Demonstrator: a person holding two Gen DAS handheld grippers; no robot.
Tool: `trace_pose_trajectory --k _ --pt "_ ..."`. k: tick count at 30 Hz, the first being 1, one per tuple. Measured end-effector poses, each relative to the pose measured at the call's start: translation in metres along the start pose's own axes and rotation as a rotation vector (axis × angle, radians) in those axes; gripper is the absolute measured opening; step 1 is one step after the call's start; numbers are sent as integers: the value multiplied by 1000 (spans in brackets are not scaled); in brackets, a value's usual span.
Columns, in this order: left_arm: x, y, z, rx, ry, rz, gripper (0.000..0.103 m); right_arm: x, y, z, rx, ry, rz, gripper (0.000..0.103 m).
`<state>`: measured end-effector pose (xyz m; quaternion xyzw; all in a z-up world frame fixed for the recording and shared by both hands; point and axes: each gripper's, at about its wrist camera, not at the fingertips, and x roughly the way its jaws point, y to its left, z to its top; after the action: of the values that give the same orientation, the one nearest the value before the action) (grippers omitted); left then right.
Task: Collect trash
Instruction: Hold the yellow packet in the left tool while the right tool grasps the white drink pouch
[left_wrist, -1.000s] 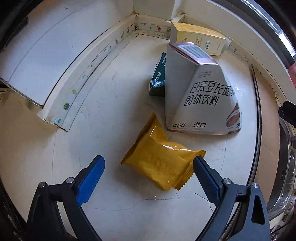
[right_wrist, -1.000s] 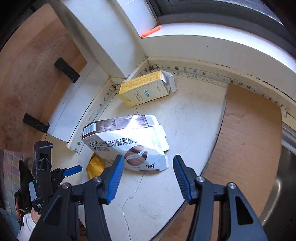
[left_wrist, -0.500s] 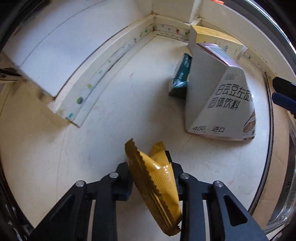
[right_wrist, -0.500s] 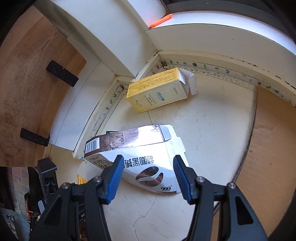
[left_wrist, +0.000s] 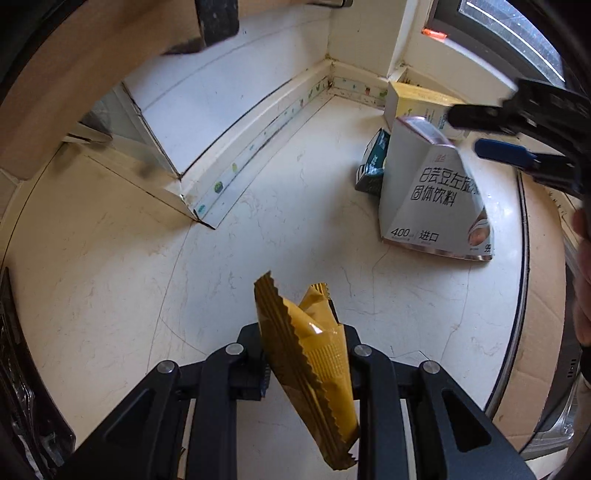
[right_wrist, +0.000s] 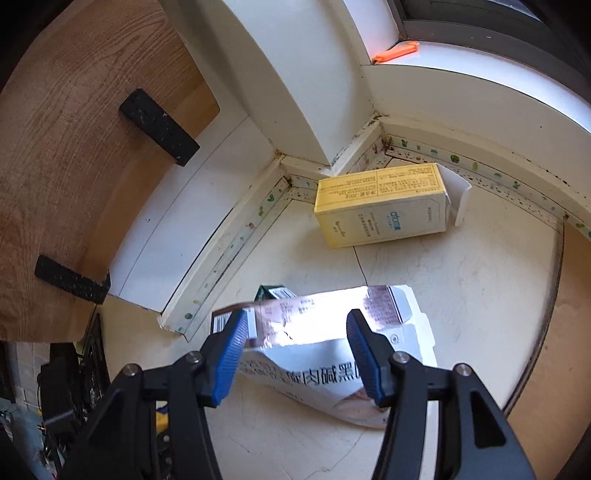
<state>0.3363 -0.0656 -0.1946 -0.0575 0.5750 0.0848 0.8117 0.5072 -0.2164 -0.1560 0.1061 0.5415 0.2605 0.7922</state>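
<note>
1. The left gripper (left_wrist: 301, 354) was clamped on the yellow wrapper (left_wrist: 314, 363), held edge-up above the pale floor (left_wrist: 147, 277), its serrated seams sticking out above and below the fingers.
2. The right gripper (right_wrist: 297, 354) stood wide, its blue pads (right_wrist: 231, 354) on either side of the white carton's (right_wrist: 332, 358) shiny top edge; whether they touched it could not be told.
3. Open floor lay to the left of the white carton, bounded by the dotted baseboard (left_wrist: 258, 144) running into the corner.
4. The yellow box (right_wrist: 384, 205) lay on its side close to that corner, apart from the white carton; a dark green pack (left_wrist: 373, 170) sat tight against the carton's far side.
5. Cardboard sheet (left_wrist: 543, 314) edged the floor on the right.
6. A second earlier the wrapper lay flat on the floor between open left fingers; since then it had been pinched and raised.
7. The right gripper had moved from short of the white carton to directly over it, equally wide.
</note>
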Motion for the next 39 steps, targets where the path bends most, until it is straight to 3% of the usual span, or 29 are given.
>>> trace_pose_trajectory --k 5,10,18,22,27,29,32,39 --pt "-9 7 -9 8 -13 -5 21 21 3 21 -10 -12 12 56" --pt "-13 23 3 -2 -5 -22 21 37 10 21 -55 73 71 56" --pt "-12 34 3 -13 4 -54 21 30 41 -18 -267 177 74 56" --pt "-12 36 -3 -13 10 -73 21 14 49 -45 -345 188 48 56" --pt "-16 38 -14 -8 17 -89 21 -15 53 -72 -366 84 -27 57" --pt "-17 39 -17 -5 19 -92 21 -24 54 -81 -354 29 -66 62" --pt "-21 42 -20 5 15 -93 21 -38 59 -102 -336 -81 -157 75" --pt "-27 57 -20 21 -6 -80 21 -44 71 -140 -185 -280 -375 82"
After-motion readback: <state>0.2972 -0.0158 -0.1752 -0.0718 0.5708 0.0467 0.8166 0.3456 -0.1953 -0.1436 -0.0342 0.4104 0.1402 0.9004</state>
